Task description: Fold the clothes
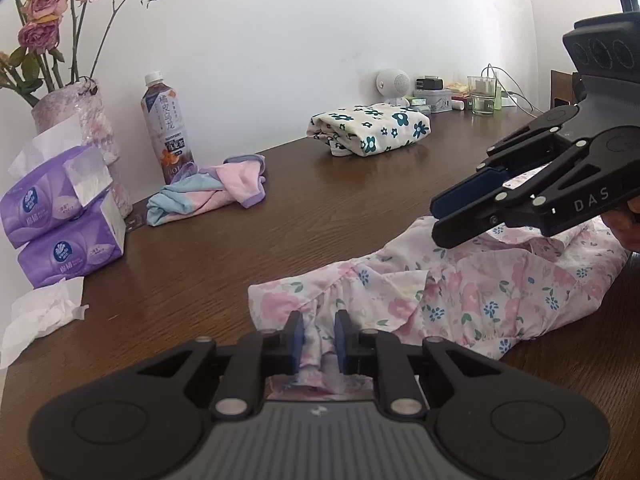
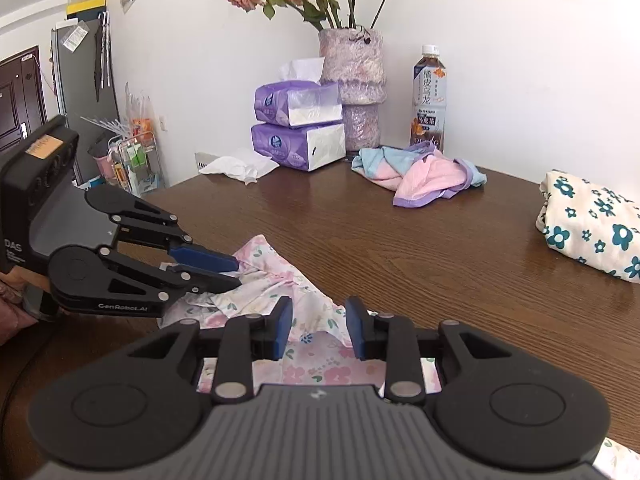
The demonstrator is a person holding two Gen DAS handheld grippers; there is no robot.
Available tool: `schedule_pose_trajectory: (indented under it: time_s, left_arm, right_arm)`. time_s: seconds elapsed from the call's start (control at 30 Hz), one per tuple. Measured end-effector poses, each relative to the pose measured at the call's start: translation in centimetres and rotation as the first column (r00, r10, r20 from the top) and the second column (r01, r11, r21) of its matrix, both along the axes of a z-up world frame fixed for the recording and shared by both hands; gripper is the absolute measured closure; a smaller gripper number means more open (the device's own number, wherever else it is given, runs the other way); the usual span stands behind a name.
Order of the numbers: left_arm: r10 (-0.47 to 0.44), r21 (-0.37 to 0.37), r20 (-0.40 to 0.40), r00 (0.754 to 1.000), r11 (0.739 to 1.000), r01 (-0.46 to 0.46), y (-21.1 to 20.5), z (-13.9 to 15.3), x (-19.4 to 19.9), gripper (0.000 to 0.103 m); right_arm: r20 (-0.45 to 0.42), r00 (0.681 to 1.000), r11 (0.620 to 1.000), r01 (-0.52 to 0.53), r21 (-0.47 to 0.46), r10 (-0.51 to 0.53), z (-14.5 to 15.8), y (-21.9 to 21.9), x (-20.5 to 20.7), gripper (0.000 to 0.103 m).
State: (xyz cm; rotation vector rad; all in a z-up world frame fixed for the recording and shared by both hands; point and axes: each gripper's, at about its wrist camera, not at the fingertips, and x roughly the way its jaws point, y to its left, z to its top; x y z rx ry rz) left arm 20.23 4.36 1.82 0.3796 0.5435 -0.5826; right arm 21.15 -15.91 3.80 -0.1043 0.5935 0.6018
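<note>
A pink floral garment [image 1: 480,292] lies crumpled on the brown wooden table [image 1: 320,208], near its front edge. My left gripper [image 1: 320,340] is shut on a bunched fold at the garment's left end. In the right wrist view, the left gripper [image 2: 236,270] comes in from the left, pinching the fabric [image 2: 272,276] just above the table. My right gripper [image 2: 320,330] has a raised fold of the same garment between its blue pads and looks shut on it. Seen from the left wrist, the right gripper [image 1: 434,220] holds the garment's far end slightly lifted.
A folded cream cloth with blue flowers [image 1: 372,128] lies further back. A pastel pink and blue cloth [image 1: 208,192] sits by a tea bottle [image 1: 166,124]. Stacked purple tissue packs [image 1: 60,216], a flower vase [image 1: 80,120] and a crumpled tissue [image 1: 40,316] line the wall side. A glass [image 1: 482,94] stands far back.
</note>
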Motion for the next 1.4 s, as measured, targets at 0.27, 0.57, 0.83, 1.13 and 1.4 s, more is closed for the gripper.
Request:
schedule_pose_trajectory:
  time_s: [0.27,0.57,0.83,1.13,1.4]
  left_arm:
    - [-0.022,0.078,0.060,0.998,0.997,0.018,-0.8,-0.2,-0.9,0.089]
    - [-0.019,0.098,0.077,0.997,0.995,0.011,-0.5,-0.3,-1.8,0.090]
    - [0.016,0.154,0.122,0.992,0.987,-0.035,-0.5,-0.6,-3.5,0.090]
    - [0.091,0.185,0.160,0.983,0.975,-0.120,-0.6,-0.7,-5.0,0.090]
    - [0.126,0.196,0.171,0.977,0.968,-0.159,-1.0,-0.8,-5.4,0.090]
  right_arm:
    - [-0.034,0.999,0.994,-0.045,-0.096,0.042,-2.0,2.0,-0.3,0.085]
    - [0.021,0.998,0.998,0.063,-0.009,-0.063,0.5,-3.3,-3.6,0.083]
    - [-0.026,0.952,0.952,0.303,-0.033,-0.304,-0.4,-10.8,-7.1,0.083]
    - [-0.017,0.922,0.922,0.386,-0.027,-0.387,-1.1,-14.5,-9.6,0.080]
    - [0.016,0.888,0.889,0.459,0.008,-0.459,-0.9,-18.1,-11.9,0.078]
